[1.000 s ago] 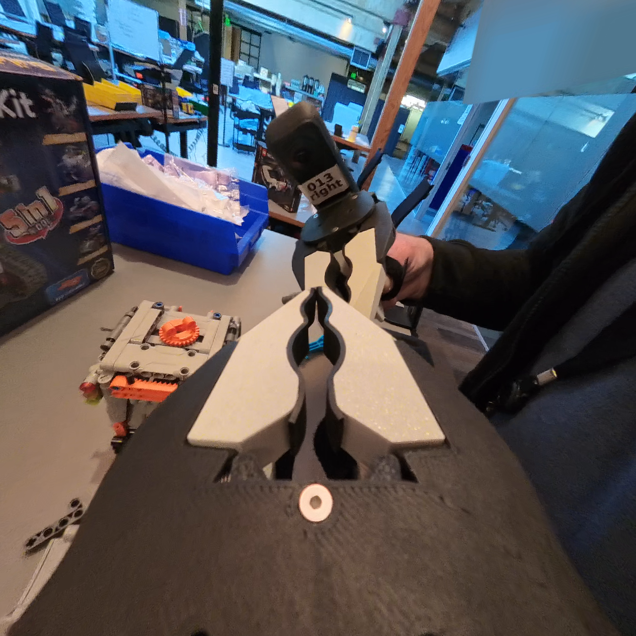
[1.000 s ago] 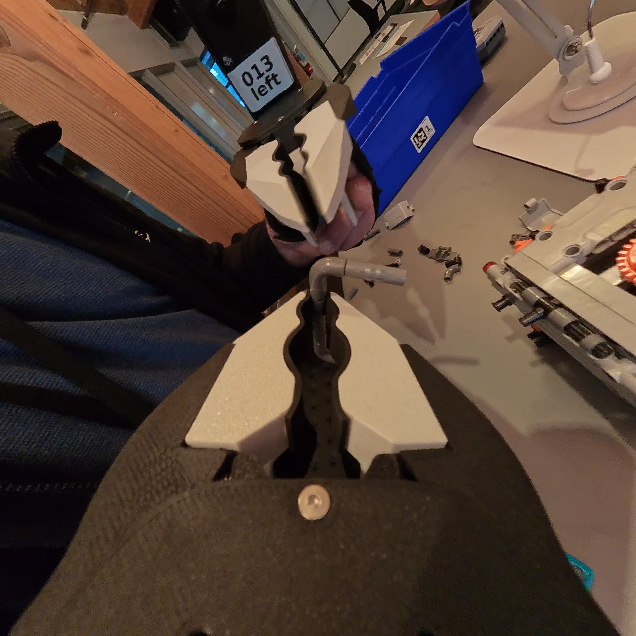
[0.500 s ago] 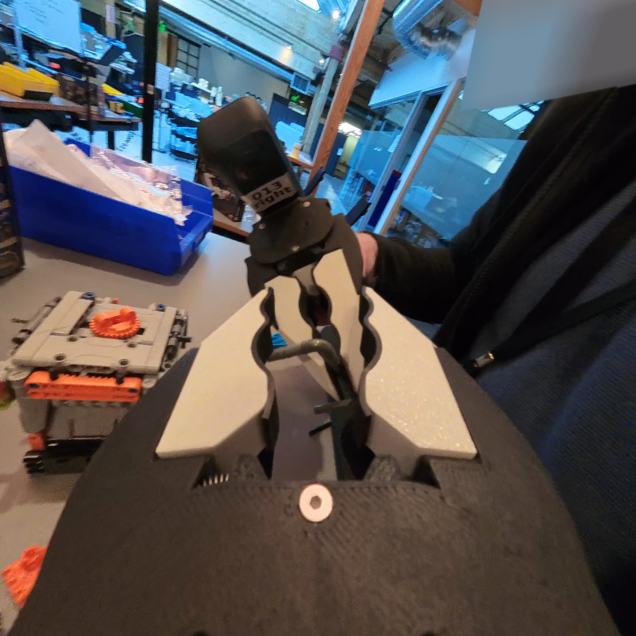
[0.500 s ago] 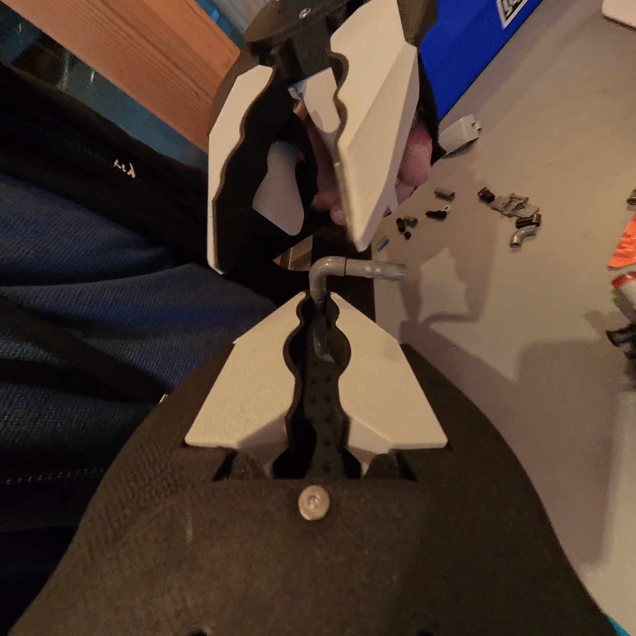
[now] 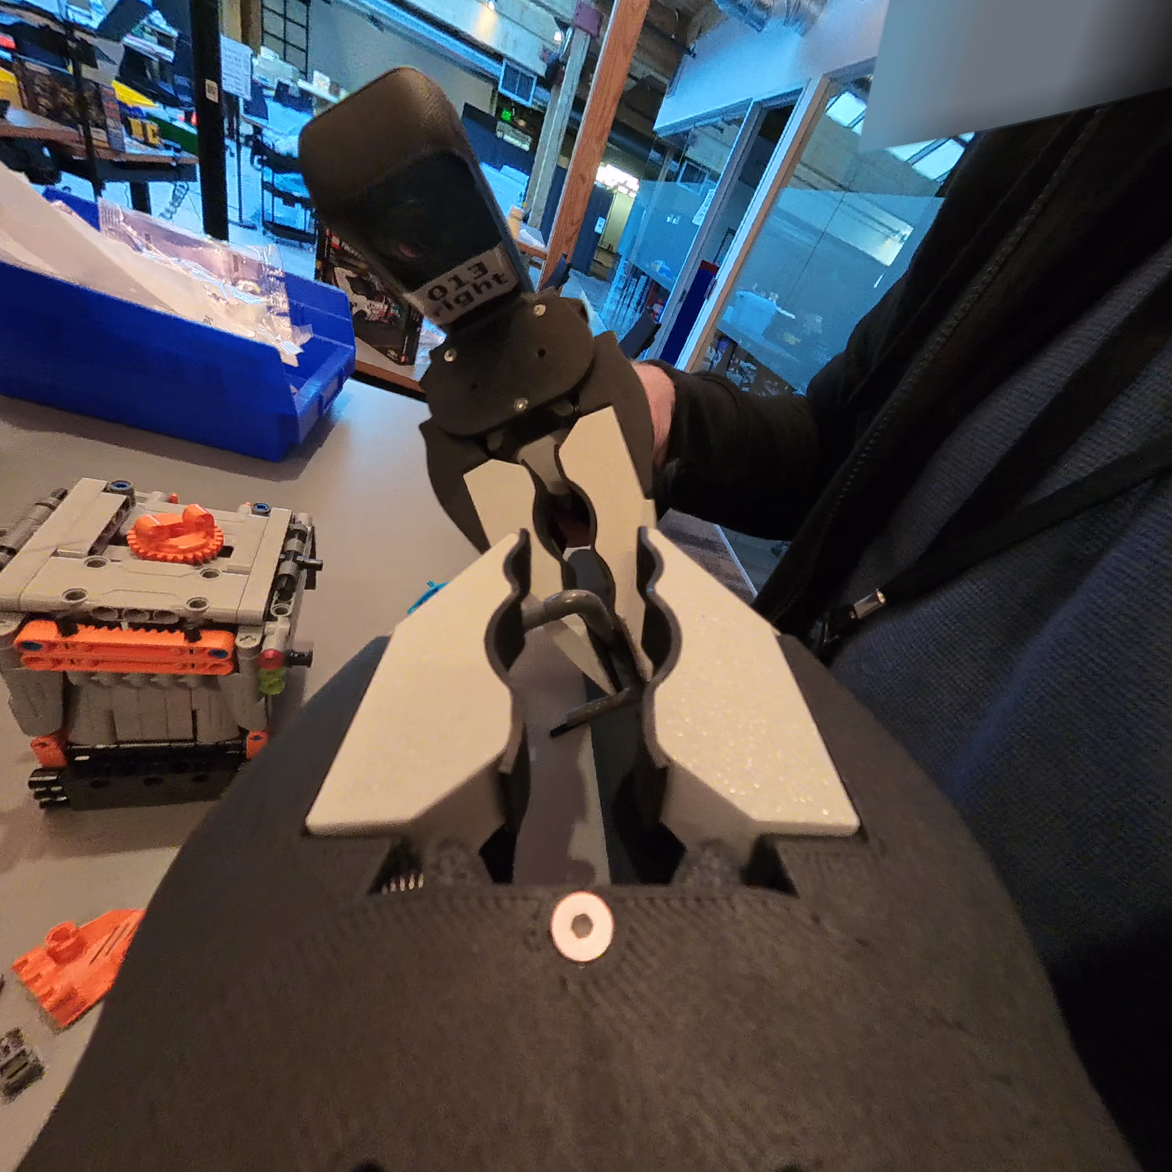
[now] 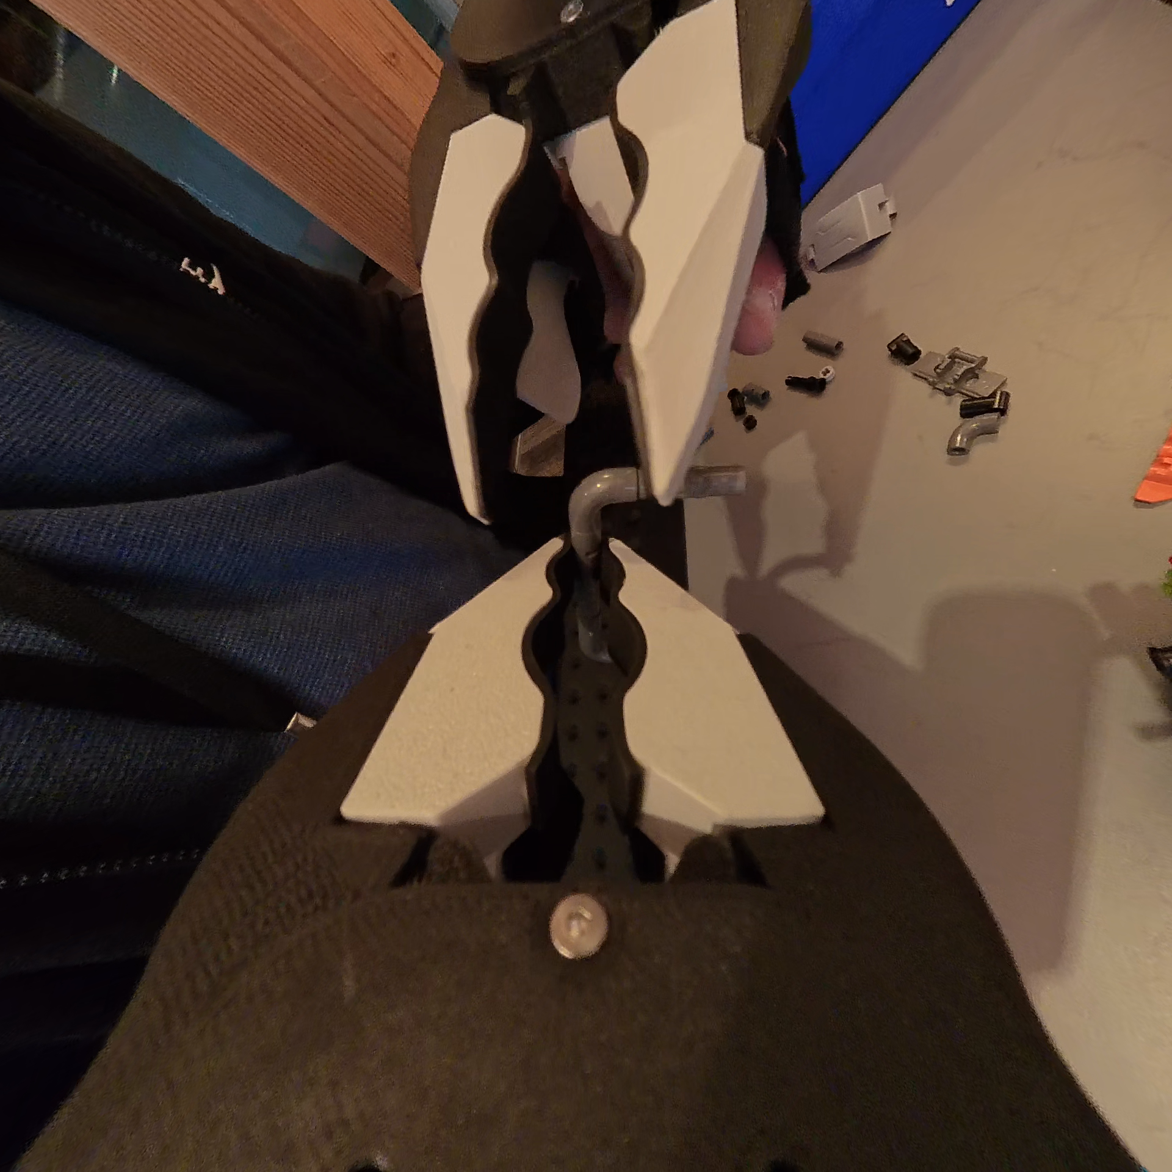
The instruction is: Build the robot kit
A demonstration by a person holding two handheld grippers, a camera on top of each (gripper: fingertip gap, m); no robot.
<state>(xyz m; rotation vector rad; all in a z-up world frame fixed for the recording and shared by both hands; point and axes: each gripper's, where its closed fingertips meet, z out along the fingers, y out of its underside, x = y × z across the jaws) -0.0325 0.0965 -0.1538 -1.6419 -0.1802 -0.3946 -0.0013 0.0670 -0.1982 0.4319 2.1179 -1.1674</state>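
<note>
My right gripper (image 6: 588,548) is shut on one leg of a grey bent pipe piece (image 6: 586,507). The other leg sticks out sideways to the right in that view. My left gripper (image 5: 580,545) is open, and its jaws straddle the right gripper's fingertips (image 5: 609,507) and the bent piece (image 5: 564,602). In the right wrist view the left gripper (image 6: 567,501) comes down from above, and one of its fingers (image 6: 691,285) crosses the sideways leg of the piece. Both grippers are held in the air above the table's near edge.
A grey and orange brick-built model (image 5: 152,609) stands on the grey table (image 5: 380,507), with a blue bin (image 5: 158,368) behind it. An orange piece (image 5: 70,970) lies at the near left. Small loose parts (image 6: 951,393) are scattered on the table. The person's dark clothing is close by. The left gripper's tips are roughly 6 cm from the right gripper's.
My left gripper has opened and closed in on the right gripper, so its jaws now straddle the bent piece. The right gripper still holds the piece.
</note>
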